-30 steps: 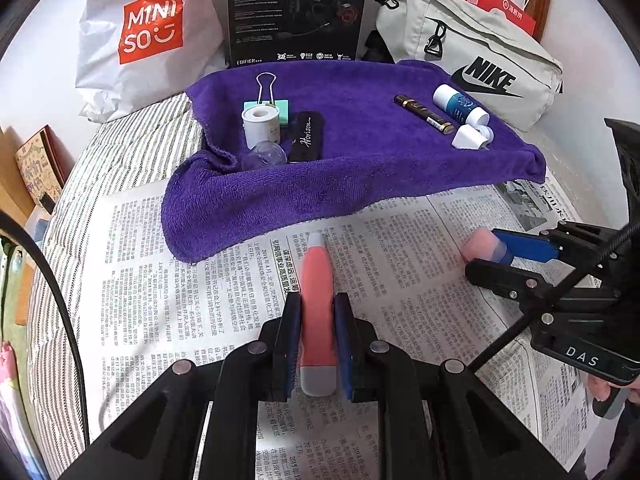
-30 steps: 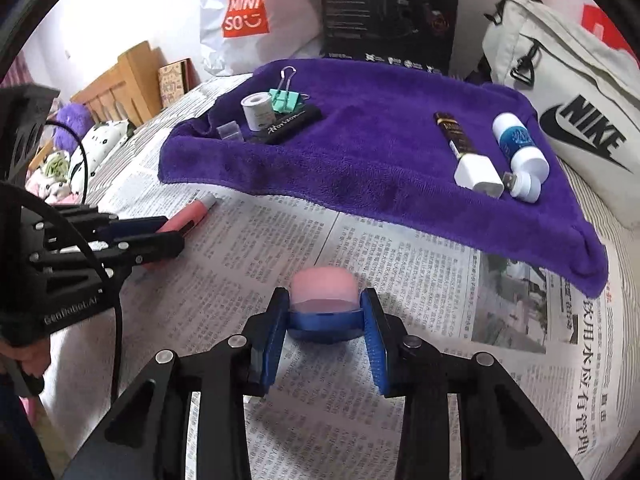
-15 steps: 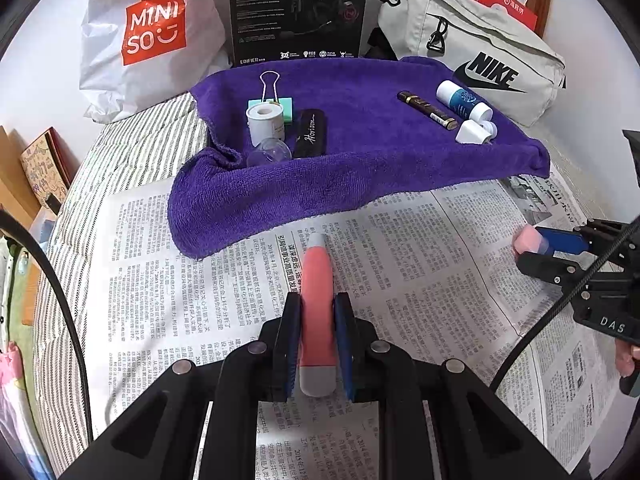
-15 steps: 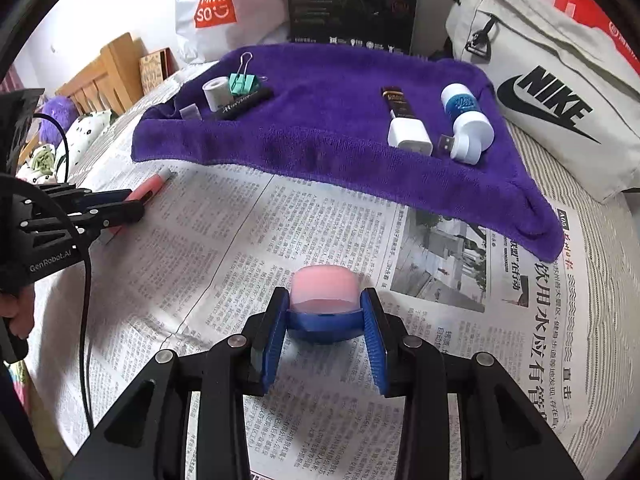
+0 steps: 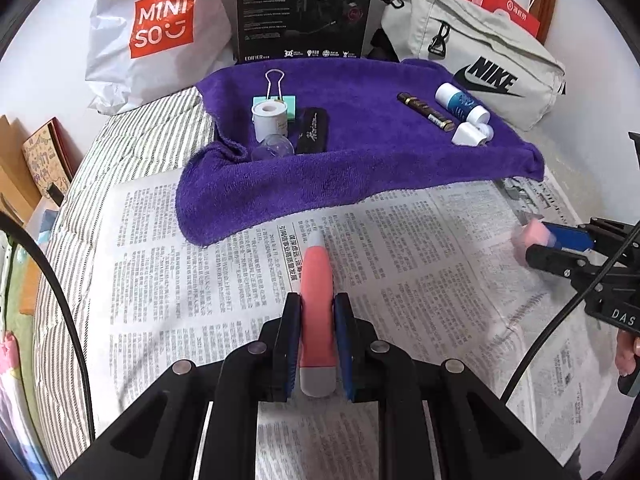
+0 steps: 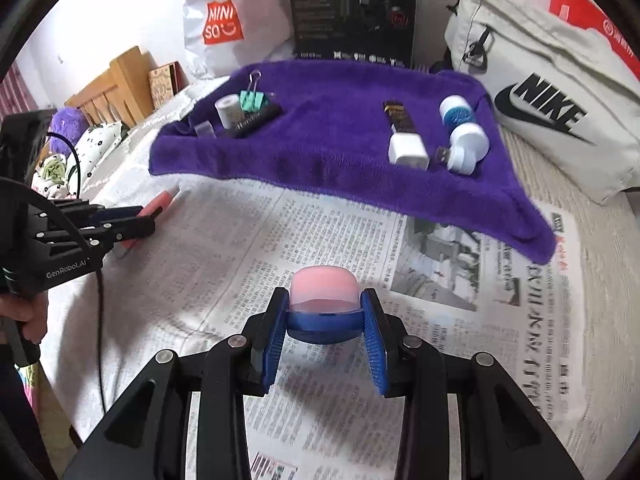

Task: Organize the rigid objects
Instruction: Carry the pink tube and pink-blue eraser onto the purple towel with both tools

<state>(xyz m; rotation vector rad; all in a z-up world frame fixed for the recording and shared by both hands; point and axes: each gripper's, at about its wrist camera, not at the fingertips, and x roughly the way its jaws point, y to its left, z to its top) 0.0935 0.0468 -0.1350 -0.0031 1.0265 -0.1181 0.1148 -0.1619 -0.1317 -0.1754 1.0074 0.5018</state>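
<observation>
Pink tube (image 5: pixel 317 312): long axis runs straight away from the left wrist camera, pale grey tapered tip pointing toward the purple towel (image 5: pixel 352 168), flat grey end nearest the camera; coral-pink body, slim.
Left gripper (image 5: pixel 316 344): its 2 fingers (image 5: pixel 289 344) are pressed tight on both sides of the tube's lower half, carrying it just above the newspaper (image 5: pixel 420 264).
Pink and blue piece (image 6: pixel 322 304): short and round, pale pink dome on top, blue base below; the dome faces away from the right wrist camera, toward the towel.
Right gripper (image 6: pixel 323 334): fingers (image 6: pixel 275 336) narrowly parted, clamped on the blue base from both sides, over the newspaper.
Newspaper: spread on a striped bed (image 5: pixel 132 148), its far edge under the towel.
Towel, left end: white roll (image 5: pixel 269 118), teal binder clip (image 5: pixel 276 98), black flat case (image 5: pixel 313 130), clear dome (image 5: pixel 272 149), close together.
Towel, right end: brown stick (image 5: pixel 425 111), blue and white bottle (image 5: pixel 460 101), white charger plug (image 6: pixel 408 149).
Behind the towel: MINISO bag (image 5: pixel 160 24), black box (image 5: pixel 306 8), grey Nike bag (image 5: pixel 472 48).
</observation>
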